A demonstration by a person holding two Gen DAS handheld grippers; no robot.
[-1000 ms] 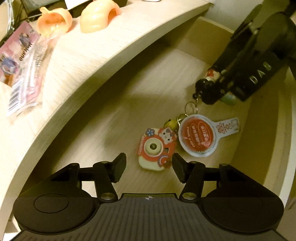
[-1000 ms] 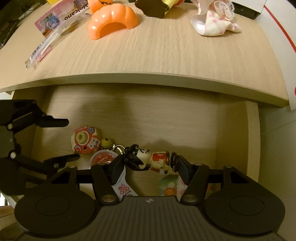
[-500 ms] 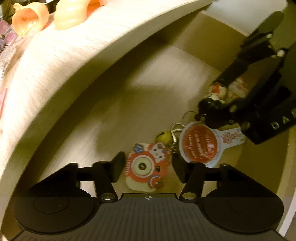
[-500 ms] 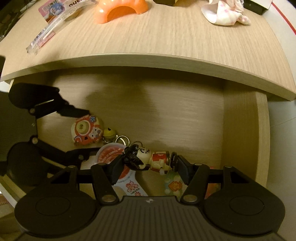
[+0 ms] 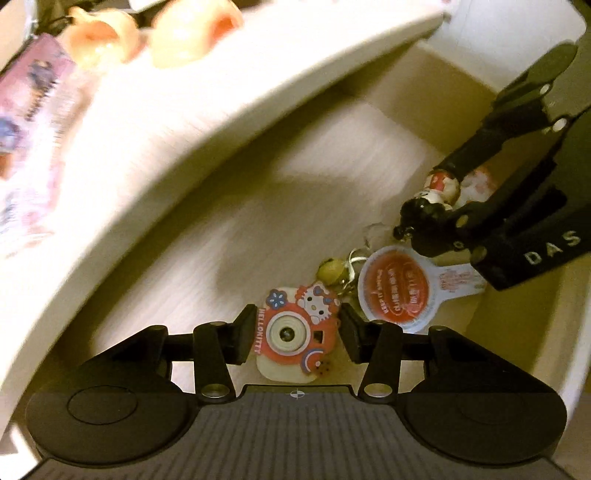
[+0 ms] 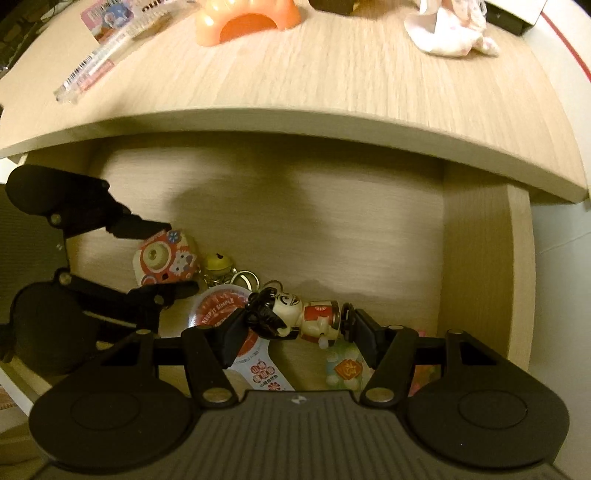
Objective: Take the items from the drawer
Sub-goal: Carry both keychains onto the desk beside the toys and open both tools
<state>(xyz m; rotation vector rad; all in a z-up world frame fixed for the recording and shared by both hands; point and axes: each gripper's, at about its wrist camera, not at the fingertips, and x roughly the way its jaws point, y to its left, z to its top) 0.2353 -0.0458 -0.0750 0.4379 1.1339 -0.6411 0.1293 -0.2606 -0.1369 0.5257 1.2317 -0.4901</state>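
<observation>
**Drawer contents and tools, listed left to right**

1. Left tool: reaches steeply down into the open light-wood drawer. Its jaws bracket the red-and-cream cartoon-cat toy camera. Both pads sit at the camera's sides; whether they press on it cannot be told.
2. Toy camera: lies flat on the drawer floor at the left of the cluster. A small yellow bell and metal key rings lie just beside it.
3. Round red-topped sealed sauce cup with a white pull tab: lies flat between the camera and the doll, partly under the right tool.
4. Right tool: about half open and closed on the small wind-up doll with black hair and a red-and-white body. The doll is gripped end to end, head against one pad, base against the other.
5. Pale printed packet: rests on the drawer floor beneath the right tool.
6. Desk, above the drawer: carries an orange plastic arch, a clear wrapped packet and a pink-white cloth bundle.

**Step in hand (judged):** the doll is secured, and the camera is being grasped.

**Next move (judged):** close the left tool firmly on the camera. Lift both tools clear of the desk edge, minding the bell and rings, which may trail.
</observation>
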